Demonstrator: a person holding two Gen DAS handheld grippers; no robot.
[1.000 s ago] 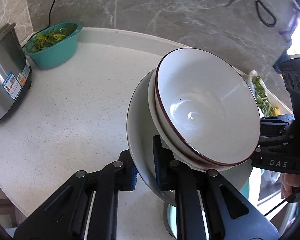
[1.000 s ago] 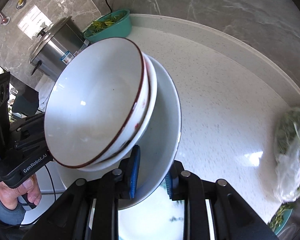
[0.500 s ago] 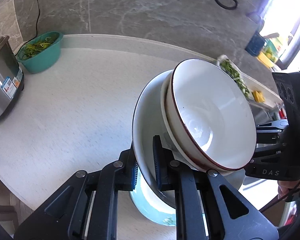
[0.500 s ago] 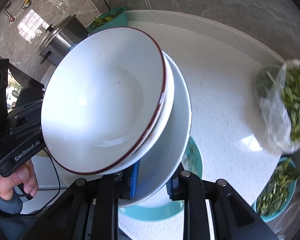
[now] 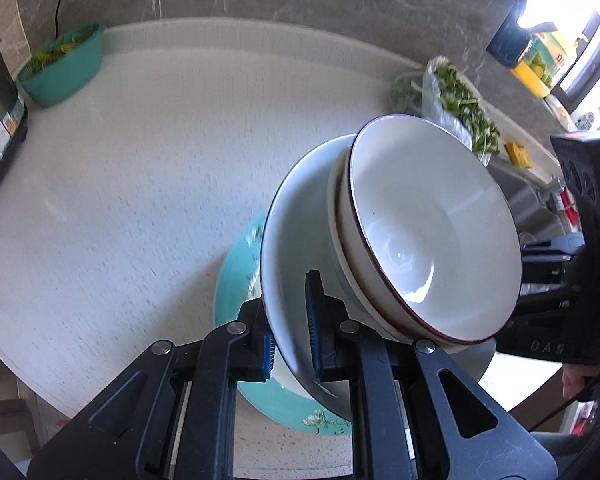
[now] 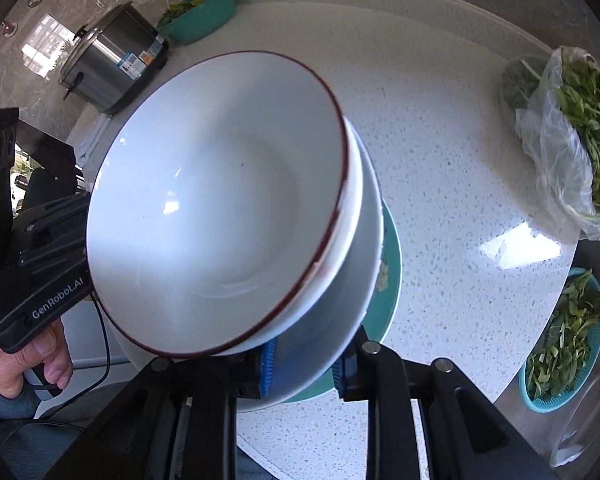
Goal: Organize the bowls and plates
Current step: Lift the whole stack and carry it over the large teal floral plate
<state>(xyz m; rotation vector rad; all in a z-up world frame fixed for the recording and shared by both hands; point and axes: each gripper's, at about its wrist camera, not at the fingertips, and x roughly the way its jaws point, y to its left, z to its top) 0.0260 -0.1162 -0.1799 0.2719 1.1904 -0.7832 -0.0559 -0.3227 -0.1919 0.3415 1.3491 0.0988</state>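
A large white bowl [image 5: 296, 240] holds two nested white bowls, the top one with a dark red rim [image 5: 432, 232]. My left gripper [image 5: 290, 340] is shut on the large bowl's near rim. My right gripper [image 6: 304, 364] is shut on the opposite rim of the large white bowl [image 6: 332, 320]; the red-rimmed bowl [image 6: 220, 208] fills that view. The stack hangs tilted just above a teal plate [image 5: 236, 280] on the white counter, also seen in the right wrist view [image 6: 388, 280]. Whether the stack touches the plate is hidden.
A teal basin of greens [image 5: 60, 68] and a steel cooker [image 6: 112, 64] stand at the far left of the counter. A plastic bag of greens [image 6: 572, 140] lies at the right, with a teal basket of greens [image 6: 560, 340] below the counter edge.
Both grippers have carried the bowl stack rightward and down over the teal plate. The plate now shows directly under the stack.
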